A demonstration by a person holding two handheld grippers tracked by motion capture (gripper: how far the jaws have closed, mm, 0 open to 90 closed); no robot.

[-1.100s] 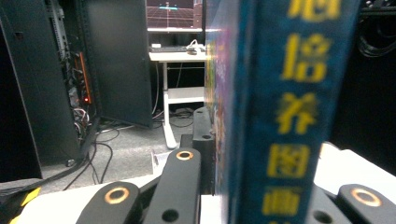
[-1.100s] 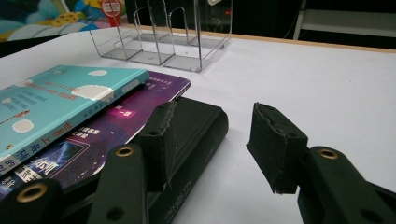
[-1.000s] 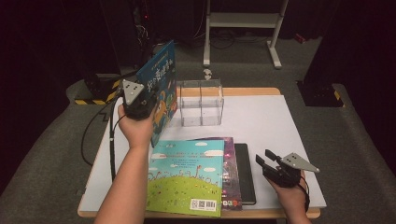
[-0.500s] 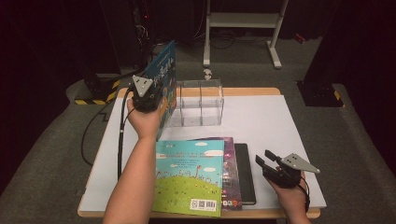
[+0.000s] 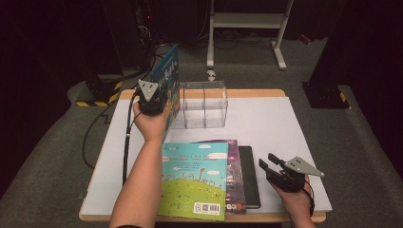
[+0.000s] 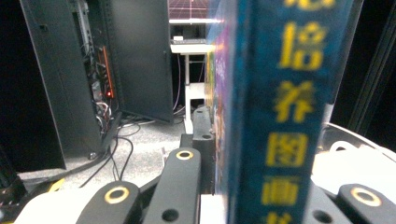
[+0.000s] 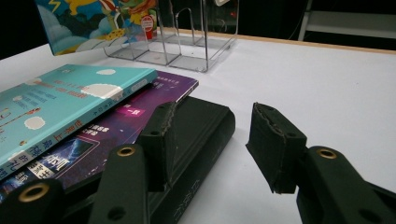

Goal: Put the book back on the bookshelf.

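Left tongs [image 5: 159, 91] clamped the blue book [image 5: 168, 78] upright for slotting into the clear rack [image 5: 203, 105]; right tongs [image 5: 267, 165] rested apart, idle.

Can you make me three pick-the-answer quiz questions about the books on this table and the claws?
1. Where is the blue book?
A. Upright in the left claw, beside the clear rack
B. Flat under the black book
C. On the floor

2. How many books lie stacked at the table's near edge?
A. One
B. Three
C. Five

3. What is the right claw doing?
A. Squeezing the purple book
B. Lifting the rack
C. Open, holding nothing

Answers:
1. A, the left gripper view shows its spine clamped between the jaws.
2. B, a teal book, a purple book and a black book.
3. C, its pads stand apart over bare table.
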